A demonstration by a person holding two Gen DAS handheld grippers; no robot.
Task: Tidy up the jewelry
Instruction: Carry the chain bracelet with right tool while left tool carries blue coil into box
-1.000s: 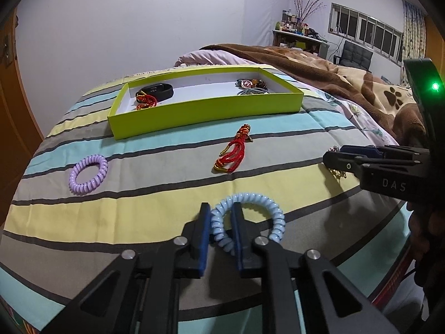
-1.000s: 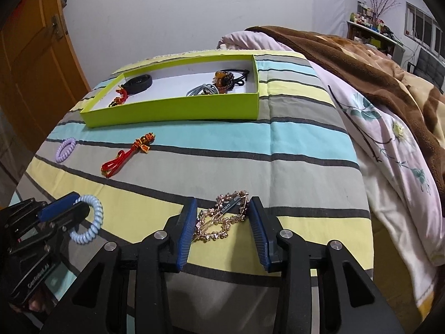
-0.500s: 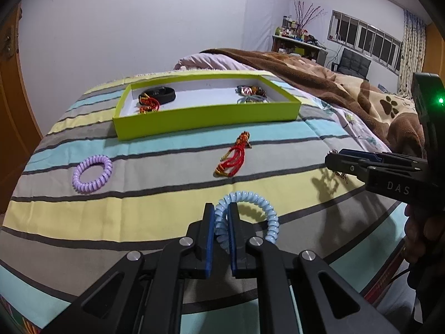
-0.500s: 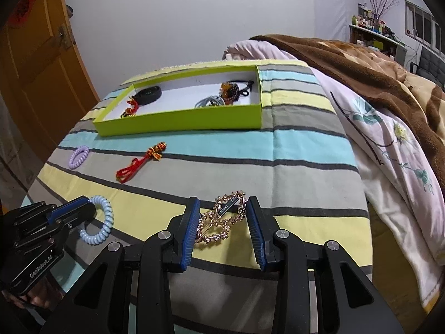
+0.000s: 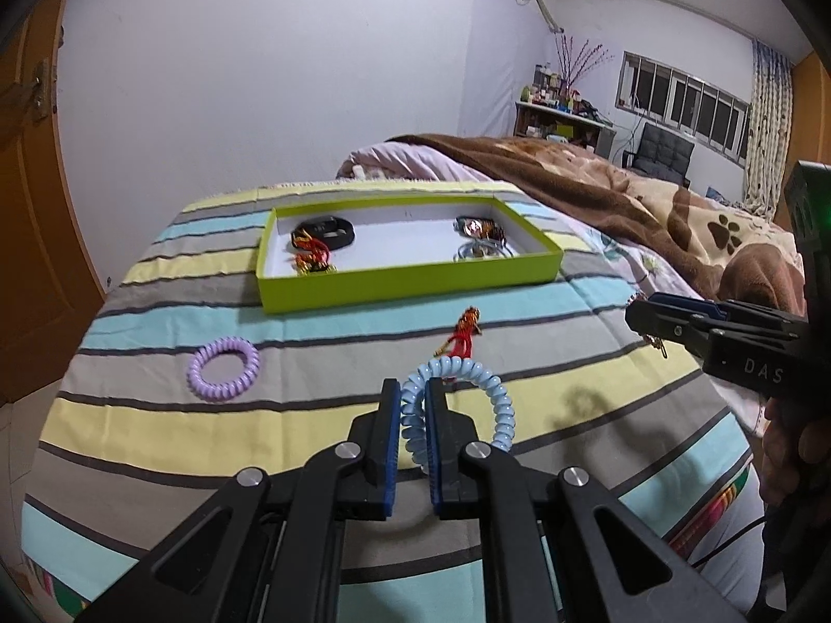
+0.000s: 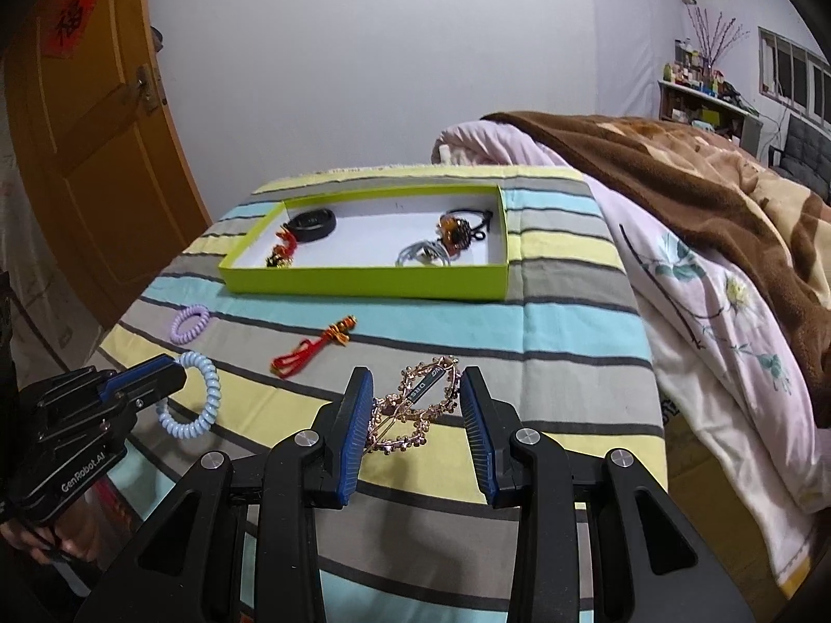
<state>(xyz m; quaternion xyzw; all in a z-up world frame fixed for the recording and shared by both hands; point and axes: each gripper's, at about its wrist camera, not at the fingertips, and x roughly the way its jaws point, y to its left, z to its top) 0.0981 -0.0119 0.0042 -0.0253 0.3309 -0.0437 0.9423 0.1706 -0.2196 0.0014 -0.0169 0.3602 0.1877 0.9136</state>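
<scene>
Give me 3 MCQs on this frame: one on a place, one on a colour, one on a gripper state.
1. Where is the purple coil hair tie?
A. in the green tray
B. on the striped bedspread
C. in the right gripper

2. What colour is the coil tie in the left gripper?
A. light blue
B. red
C. black

3. What is the right gripper doing?
A. standing empty
B. gripping the red knot charm
C. gripping a rose-gold hair clip

Key: B, it lies on the bedspread, outside the green tray; A, pale blue coils between shut jaws; C, the clip spans both pads.
</scene>
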